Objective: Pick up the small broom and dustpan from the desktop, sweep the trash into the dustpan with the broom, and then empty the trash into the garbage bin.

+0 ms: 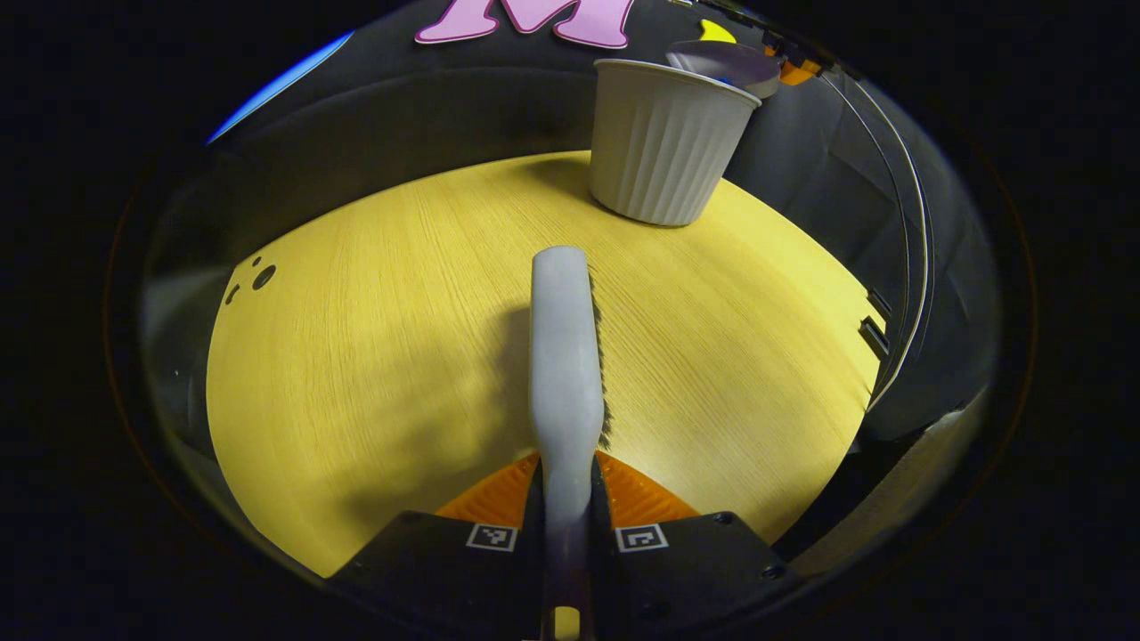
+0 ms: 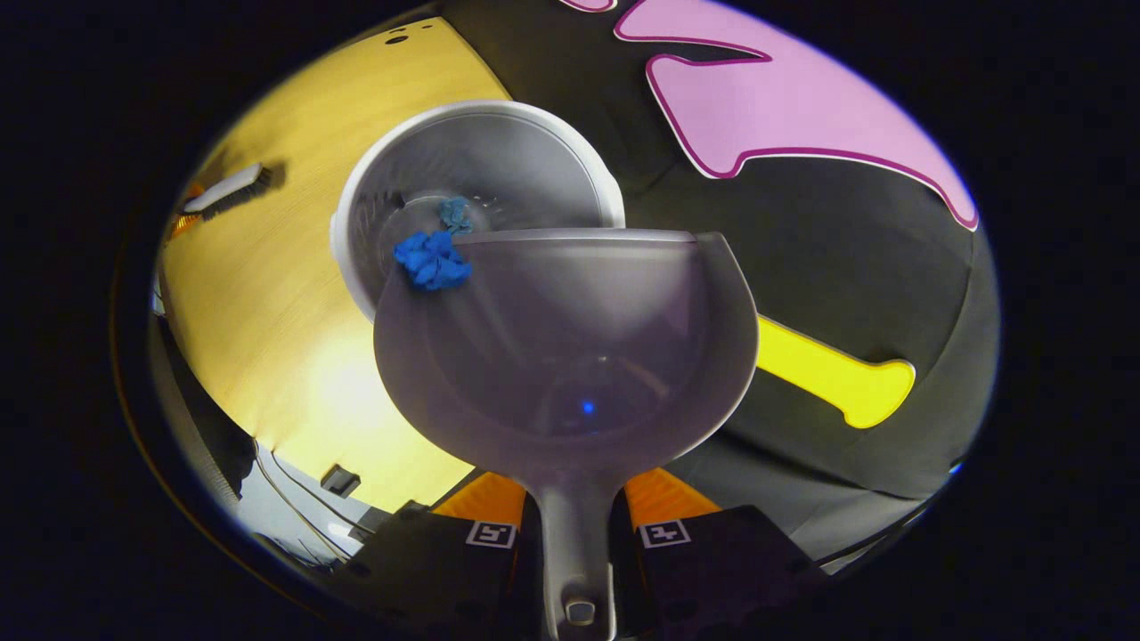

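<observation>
We note the broom's (image 1: 566, 356) bristles are barely visible, edge-on along its right side; its handle end is cut off below the left tongs (image 1: 566, 512), which pinch it from both sides above the worktop (image 1: 356, 356). The right tongs (image 2: 577, 516) grip the dustpan (image 2: 570, 347) by its handle, the pan tilted over the garbage bin (image 2: 499, 160). A blue trash wad (image 2: 432, 260) sits at the pan's front lip; a second blue scrap (image 2: 455, 214) lies inside the bin, blurred.
</observation>
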The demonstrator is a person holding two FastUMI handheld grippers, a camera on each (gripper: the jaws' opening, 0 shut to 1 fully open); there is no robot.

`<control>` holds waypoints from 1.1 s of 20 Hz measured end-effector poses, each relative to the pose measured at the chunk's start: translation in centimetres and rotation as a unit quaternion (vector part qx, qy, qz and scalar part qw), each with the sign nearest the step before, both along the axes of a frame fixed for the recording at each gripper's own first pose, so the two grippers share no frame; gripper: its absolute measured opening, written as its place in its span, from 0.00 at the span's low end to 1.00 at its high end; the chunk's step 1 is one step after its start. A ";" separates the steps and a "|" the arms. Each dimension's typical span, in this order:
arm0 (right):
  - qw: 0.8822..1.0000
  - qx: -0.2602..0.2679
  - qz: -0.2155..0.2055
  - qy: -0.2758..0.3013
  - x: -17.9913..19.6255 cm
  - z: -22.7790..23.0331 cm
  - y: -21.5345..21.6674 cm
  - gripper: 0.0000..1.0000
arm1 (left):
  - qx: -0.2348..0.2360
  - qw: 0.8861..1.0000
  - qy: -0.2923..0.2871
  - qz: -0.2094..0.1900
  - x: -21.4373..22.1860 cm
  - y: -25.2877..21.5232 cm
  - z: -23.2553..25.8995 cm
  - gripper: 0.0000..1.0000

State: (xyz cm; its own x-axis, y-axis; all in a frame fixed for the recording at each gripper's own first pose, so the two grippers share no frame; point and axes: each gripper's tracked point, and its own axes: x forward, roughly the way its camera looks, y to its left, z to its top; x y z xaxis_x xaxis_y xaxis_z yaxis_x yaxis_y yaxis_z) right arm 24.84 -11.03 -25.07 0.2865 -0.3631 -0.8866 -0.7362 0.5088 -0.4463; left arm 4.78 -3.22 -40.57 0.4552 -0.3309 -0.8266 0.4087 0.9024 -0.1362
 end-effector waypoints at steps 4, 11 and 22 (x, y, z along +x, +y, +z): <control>1.000 0.000 0.003 0.000 0.1 0.1 0.6 0.35 | 0.000 1.000 0.000 0.003 -0.2 0.0 0.1 0.25; 0.999 0.020 -0.032 -0.036 0.5 0.9 -0.6 0.35 | 0.008 1.000 -0.003 0.005 -0.2 0.2 0.3 0.25; 0.941 0.247 -0.169 -0.155 -3.8 6.5 0.1 0.35 | 0.025 0.999 -0.006 0.027 0.0 1.0 0.7 0.26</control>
State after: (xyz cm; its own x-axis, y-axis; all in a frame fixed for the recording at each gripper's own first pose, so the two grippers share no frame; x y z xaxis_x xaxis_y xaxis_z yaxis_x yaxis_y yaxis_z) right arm 21.02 -10.92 -18.56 0.5018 -0.0445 -0.8638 -0.3686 0.8924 -0.2601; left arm 4.82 -2.20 -39.91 0.4813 -0.2628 -0.8362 0.3597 0.9292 -0.0850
